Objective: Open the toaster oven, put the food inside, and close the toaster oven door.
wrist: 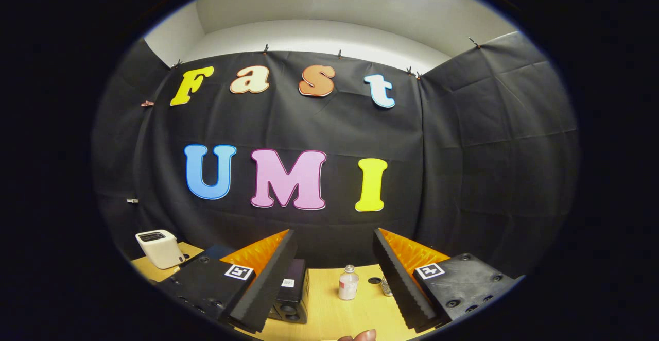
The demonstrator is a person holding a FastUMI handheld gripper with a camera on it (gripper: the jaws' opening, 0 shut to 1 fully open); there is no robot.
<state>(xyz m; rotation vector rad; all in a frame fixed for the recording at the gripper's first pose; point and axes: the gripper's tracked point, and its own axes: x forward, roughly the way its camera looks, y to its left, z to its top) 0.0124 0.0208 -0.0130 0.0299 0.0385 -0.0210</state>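
Black cloth walls close in the booth, and below them a pale wooden table (329, 310) carries the few things in play. On the gripper view the claw (333, 279) is held high and level, its two dark ribbed fingers (267, 284) spread wide apart with nothing between them but open air and table. Just past the inner edge of the left finger, partly hidden by it, sits a dark boxy appliance (291, 300) with round knobs on its face; I take this to be the toaster oven, though its door cannot be made out. Between the fingers and a little beyond them stands a small clear bottle (348, 283) with a pale cap, and near the right finger lies a small ridged object too small to name. Well off to the left, a white toaster (159, 248) rests on the table's far corner. Judged from this, the oven lies low and left of the claw's line, so the coming move calls for dropping and swinging leftward. No food can be picked out.
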